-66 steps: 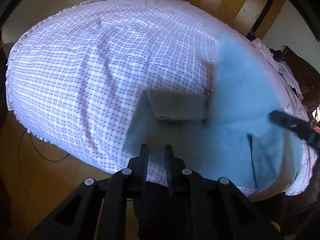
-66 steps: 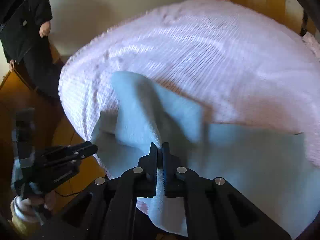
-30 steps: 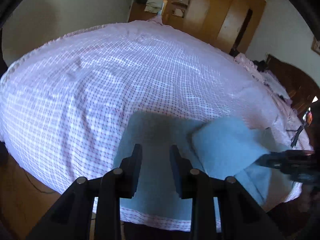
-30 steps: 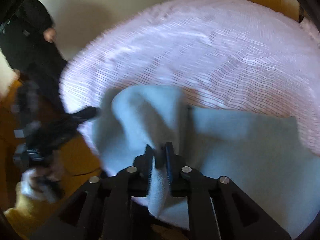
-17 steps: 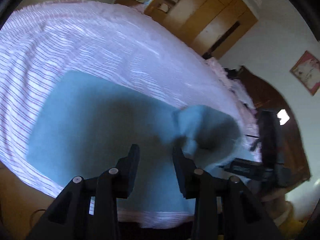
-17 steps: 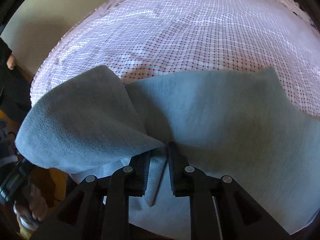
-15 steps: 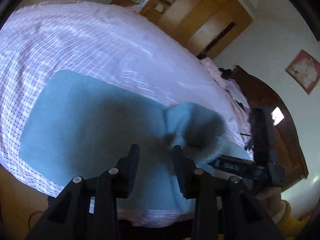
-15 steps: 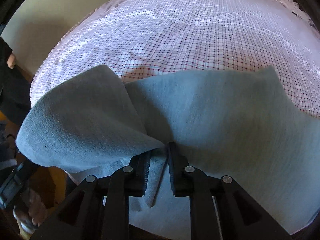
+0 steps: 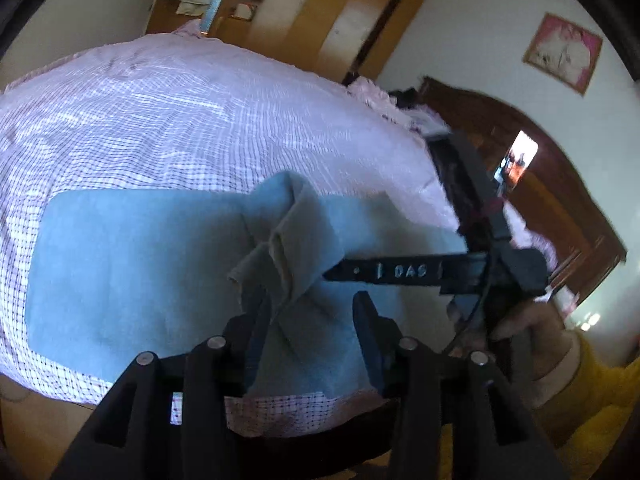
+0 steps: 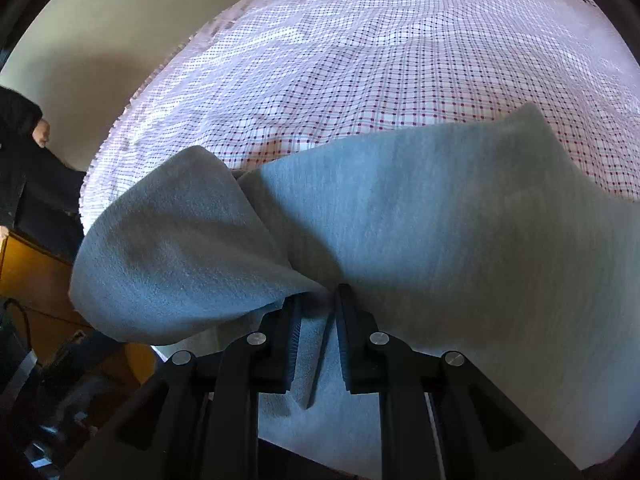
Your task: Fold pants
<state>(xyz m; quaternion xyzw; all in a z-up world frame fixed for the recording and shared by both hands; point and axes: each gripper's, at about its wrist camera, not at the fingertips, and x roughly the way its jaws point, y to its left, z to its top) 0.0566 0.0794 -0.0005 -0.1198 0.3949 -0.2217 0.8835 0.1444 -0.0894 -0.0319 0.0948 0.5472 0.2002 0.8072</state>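
The raised letters "DAS" are showing on the black finger of my right gripper (image 9: 332, 272), seen from the left wrist. That gripper is pinching a bunched fold of the soft blue-grey fleece pants (image 9: 132, 264), lifting it above the rest of the garment, which is lying flat on the pink-and-white checked bedsheet (image 9: 180, 120) near the bed's front edge. In the right wrist view the pants (image 10: 440, 220) are draping over both fingers, a strip of cloth hanging between them. My left gripper (image 9: 312, 316) is spreading wide, its fingers straddling the lifted fold without closing on it. Half a second ago the fold was sitting farther off to the right; now it is hanging right between my left fingers.
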